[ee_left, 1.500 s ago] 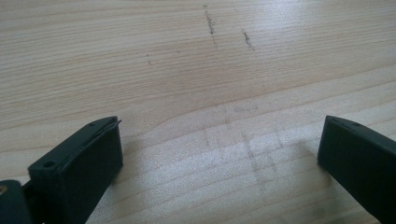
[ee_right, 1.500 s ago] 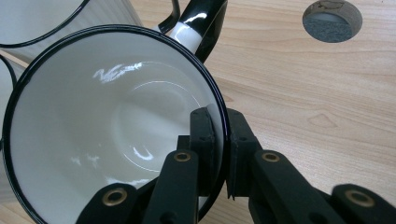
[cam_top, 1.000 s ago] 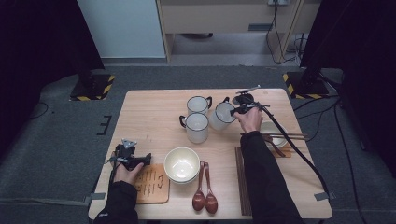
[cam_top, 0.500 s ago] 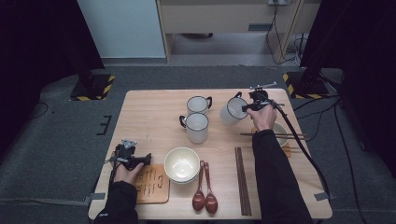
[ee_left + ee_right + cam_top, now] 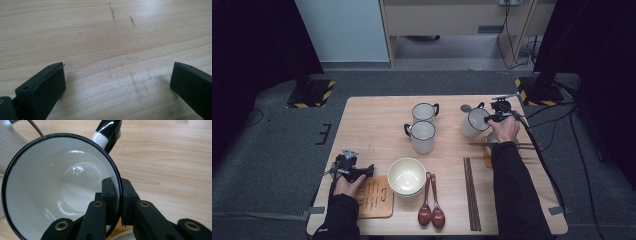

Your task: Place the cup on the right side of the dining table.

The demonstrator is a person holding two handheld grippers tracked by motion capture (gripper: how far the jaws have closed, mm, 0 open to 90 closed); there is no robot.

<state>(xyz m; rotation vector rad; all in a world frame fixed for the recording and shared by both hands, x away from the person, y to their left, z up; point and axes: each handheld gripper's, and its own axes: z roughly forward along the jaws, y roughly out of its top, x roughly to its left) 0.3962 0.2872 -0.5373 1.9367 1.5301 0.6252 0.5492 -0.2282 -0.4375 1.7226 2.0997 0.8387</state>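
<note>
White mug [image 5: 473, 122], pinched at its rim by the right gripper [image 5: 119, 195], has moved from the other mugs [image 5: 423, 125] toward the bench's [image 5: 372, 125] far right corner.

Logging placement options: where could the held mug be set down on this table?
Bare wood spans the table's left half, left of the two standing mugs. It is crowded around the right gripper holding the mug, chopsticks and spoons.
</note>
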